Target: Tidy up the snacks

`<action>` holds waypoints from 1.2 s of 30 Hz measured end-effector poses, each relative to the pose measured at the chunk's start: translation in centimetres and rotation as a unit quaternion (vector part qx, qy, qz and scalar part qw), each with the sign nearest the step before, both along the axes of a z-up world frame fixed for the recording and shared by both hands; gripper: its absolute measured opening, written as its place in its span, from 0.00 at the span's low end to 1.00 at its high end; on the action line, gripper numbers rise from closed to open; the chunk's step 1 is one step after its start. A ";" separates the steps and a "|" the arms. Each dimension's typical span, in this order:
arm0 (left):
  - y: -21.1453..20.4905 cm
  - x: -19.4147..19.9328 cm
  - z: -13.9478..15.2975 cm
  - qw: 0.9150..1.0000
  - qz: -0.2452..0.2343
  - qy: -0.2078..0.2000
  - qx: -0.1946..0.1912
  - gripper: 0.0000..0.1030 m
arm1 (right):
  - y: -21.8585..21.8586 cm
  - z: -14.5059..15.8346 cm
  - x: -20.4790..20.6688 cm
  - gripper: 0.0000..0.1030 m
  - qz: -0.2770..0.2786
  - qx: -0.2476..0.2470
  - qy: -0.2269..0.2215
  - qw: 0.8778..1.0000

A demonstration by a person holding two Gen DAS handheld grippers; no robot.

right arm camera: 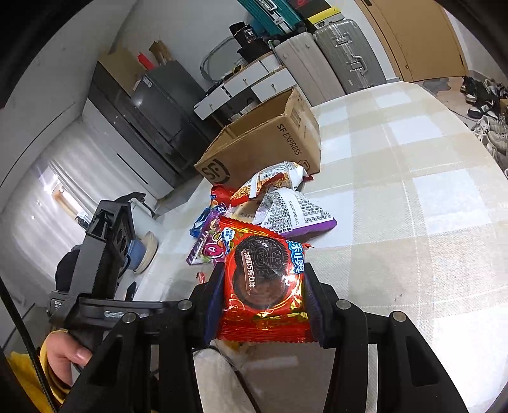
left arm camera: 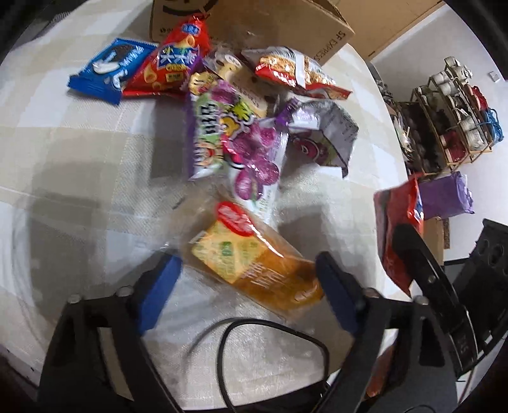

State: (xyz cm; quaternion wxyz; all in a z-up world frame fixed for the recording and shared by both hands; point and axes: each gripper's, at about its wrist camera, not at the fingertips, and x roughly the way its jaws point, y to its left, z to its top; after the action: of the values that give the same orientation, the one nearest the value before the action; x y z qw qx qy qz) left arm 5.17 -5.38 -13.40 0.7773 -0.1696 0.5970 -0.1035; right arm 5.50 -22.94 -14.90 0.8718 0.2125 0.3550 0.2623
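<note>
Left wrist view: left gripper [left arm camera: 247,279] had its blue pads spread wide either side of the yellow-orange cake pack [left arm camera: 254,263], not yet pinching, prob. lining up a grab. Snack pile [left arm camera: 241,127] lay btwn it & the cardboard box [left arm camera: 254,25]; bare cloth to the left gave room.

Right wrist view: right gripper [right arm camera: 263,295] was clamped on a red Oreo pack [right arm camera: 265,279], held above the table [right arm camera: 412,190]. Box [right arm camera: 263,149] stood open beyond the pile; table edge near at left.

Daylight from window [right arm camera: 55,190] at left, blown out; soft shadows on tablecloth [left arm camera: 79,152]. Left wrist view motion-blurred — snack pile [left arm camera: 235,133] smeared. Right wrist view sharp, glare on red cookie pack [right arm camera: 265,279]. Fisheye bending, dark corners.
</note>
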 end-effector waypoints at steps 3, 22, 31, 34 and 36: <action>-0.2 -0.4 0.0 1.000 0.006 -0.004 -0.011 0.63 | -0.2 -0.1 -0.1 0.45 -0.001 0.004 -0.001 1.000; -3.4 -4.3 4.6 0.986 -0.061 -0.154 0.031 0.43 | 0.1 -0.1 -0.6 0.45 -0.005 0.008 -0.004 1.000; 1.5 -7.7 6.5 0.983 -0.060 -0.173 -0.014 0.39 | 0.9 0.5 -0.5 0.45 -0.008 -0.005 0.000 1.000; 2.4 -8.2 6.5 0.982 -0.055 -0.181 -0.026 0.39 | 1.2 0.8 -0.5 0.45 -0.010 -0.006 0.000 1.000; 3.1 -8.3 7.0 0.980 -0.053 -0.192 -0.031 0.38 | 1.4 1.0 -0.4 0.45 -0.011 -0.009 0.000 1.000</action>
State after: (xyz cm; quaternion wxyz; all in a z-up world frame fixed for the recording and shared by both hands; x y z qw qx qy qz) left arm -3.15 -2.33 -6.38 0.8652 -0.1388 0.4414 -0.1932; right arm 5.11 -21.57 -13.88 0.8765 0.2087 0.3549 0.2495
